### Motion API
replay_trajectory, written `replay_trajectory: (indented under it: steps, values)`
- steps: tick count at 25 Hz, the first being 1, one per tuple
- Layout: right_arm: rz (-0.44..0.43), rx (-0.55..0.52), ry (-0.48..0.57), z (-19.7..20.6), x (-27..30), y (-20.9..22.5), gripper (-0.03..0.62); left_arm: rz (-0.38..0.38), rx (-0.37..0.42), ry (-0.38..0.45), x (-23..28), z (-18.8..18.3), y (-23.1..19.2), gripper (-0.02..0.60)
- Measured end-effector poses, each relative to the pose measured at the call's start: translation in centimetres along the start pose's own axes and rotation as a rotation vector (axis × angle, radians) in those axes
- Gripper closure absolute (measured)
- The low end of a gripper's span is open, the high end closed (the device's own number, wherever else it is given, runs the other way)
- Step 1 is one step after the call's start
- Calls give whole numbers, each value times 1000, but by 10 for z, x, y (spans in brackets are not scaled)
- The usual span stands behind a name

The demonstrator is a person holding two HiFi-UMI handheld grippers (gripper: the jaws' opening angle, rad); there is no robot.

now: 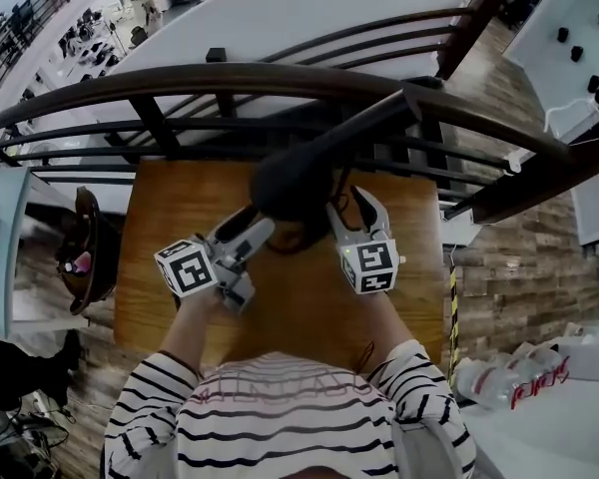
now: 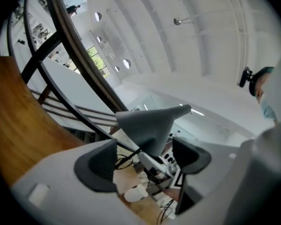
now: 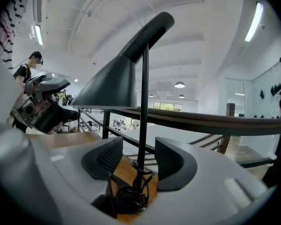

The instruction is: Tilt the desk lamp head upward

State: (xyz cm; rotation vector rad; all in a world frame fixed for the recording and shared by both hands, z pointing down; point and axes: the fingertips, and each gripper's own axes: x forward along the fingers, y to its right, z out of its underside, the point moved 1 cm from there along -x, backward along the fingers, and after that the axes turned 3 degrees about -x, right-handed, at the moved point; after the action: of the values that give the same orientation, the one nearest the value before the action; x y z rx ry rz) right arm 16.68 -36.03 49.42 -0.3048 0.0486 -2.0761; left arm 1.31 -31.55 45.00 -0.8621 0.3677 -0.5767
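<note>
Desk lamp head [image 1: 290, 183], a dark cone-shaped shade, hangs over the middle of a wooden desk [image 1: 160, 297] set against a dark railing [image 1: 180, 83], with a person in striped sleeves reaching for it from below. At left, the left gripper [image 1: 248, 230] points level at the shade with its jaws spread wide. Its own view shows the cone framed between the two dark pads, neither of which appears to press on it. At centre, the shade's open mouth faces down toward the desk and sits roughly level on its thin upright stem [image 3: 143, 125]. At right, the right gripper [image 1: 351, 208] has its jaws parted around that stem. The rod runs through the gap with clear space on both sides, above a coiled cord [image 3: 129, 196] lying at the lamp's foot. By the look of it the tilt has not begun, since neither tool has a hold and the head shows no upward angle. What seems left is to close on the shade, perhaps steady the stem, and swing the head up.
</note>
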Motion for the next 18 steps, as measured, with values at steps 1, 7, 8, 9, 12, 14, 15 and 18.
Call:
replay_trajectory:
  steps: [1, 7, 8, 9, 12, 14, 15, 18]
  values:
    - [-6, -3, -4, 2, 5, 0, 384, 13, -17, -3, 3, 0, 0, 216]
    - [-5, 2, -10, 11, 29, 4, 445, 66, -43, 17, 13, -9, 0, 216]
    - [-3, 10, -10, 12, 30, 6, 458, 74, -41, 19, 13, -10, 2, 218]
    - [-4, 18, -10, 13, 31, 7, 480, 82, -43, 19, 13, -11, 4, 219]
    - [-22, 30, -3, 11, 33, 7, 537, 92, -59, 13, 14, -15, 7, 221]
    - [-27, 28, 1, 8, 33, 9, 540, 91, -64, 7, 16, -18, 9, 221]
    - [-28, 26, 3, 7, 34, 10, 542, 89, -66, 3, 18, -19, 9, 221]
    - [-31, 22, 11, 9, 36, 11, 542, 73, -73, -10, 19, -20, 7, 221]
